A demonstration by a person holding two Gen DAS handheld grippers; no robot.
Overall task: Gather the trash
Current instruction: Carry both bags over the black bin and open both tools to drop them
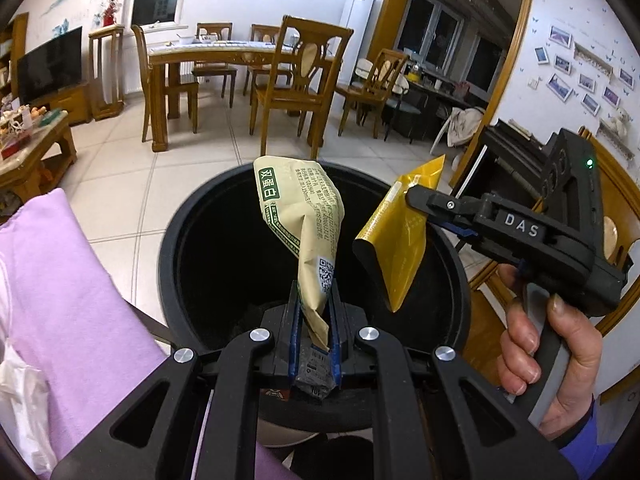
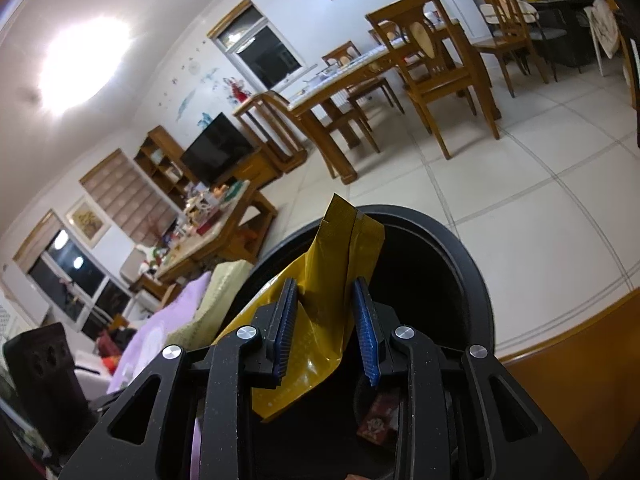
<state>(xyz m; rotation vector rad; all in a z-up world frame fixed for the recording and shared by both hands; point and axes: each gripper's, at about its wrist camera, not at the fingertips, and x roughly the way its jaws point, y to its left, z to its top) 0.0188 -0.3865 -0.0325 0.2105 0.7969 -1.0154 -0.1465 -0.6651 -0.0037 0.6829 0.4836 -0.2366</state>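
Note:
A black round trash bin (image 1: pixel 192 232) stands on the floor below both grippers; it also shows in the right wrist view (image 2: pixel 460 264). My left gripper (image 1: pixel 314 320) is shut on a beige snack wrapper (image 1: pixel 304 216) with green print, held over the bin's mouth. My right gripper (image 2: pixel 326 328) has its jaws parted, and a yellow wrapper (image 2: pixel 340 272) lies between the blue pads (image 2: pixel 366 332), over the bin. In the left wrist view the right gripper (image 1: pixel 424 200) touches the yellow wrapper (image 1: pixel 396 240) at its top edge. Some trash (image 2: pixel 378 420) lies inside the bin.
A purple cloth (image 1: pixel 68 280) lies to the left of the bin. A wooden coffee table (image 1: pixel 32 148) with clutter stands at far left. A dining table (image 1: pixel 224 56) and chairs (image 1: pixel 300 88) stand beyond on the tiled floor. Orange-brown wooden furniture (image 2: pixel 580 360) borders the bin's right side.

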